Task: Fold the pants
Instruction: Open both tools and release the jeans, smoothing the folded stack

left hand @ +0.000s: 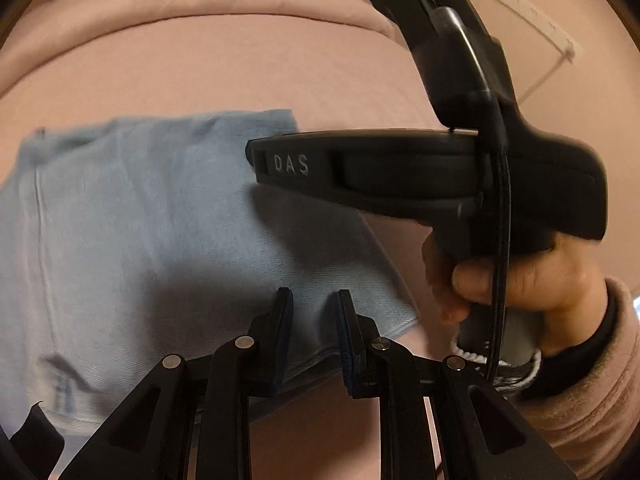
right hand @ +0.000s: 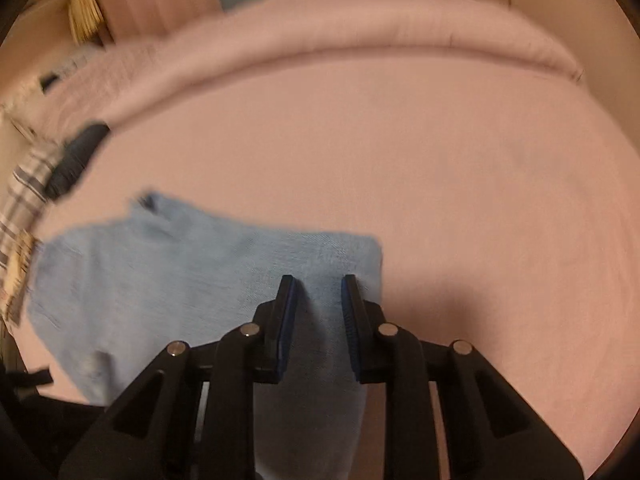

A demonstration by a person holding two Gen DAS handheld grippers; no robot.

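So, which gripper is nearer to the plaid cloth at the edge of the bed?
Left. The plaid cloth lies past the pants' far left end; the left gripper hangs left of the right gripper, which hangs over their right end.

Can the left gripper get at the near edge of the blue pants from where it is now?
Probably yes. The left gripper hangs right over the pants' near hem with nothing between; the right gripper sits farther off to the side.

Matt light-blue denim pants (left hand: pixel 160 220) lie on smooth pink cloth bedding (right hand: pixel 440 160); the tools are matt black plastic.
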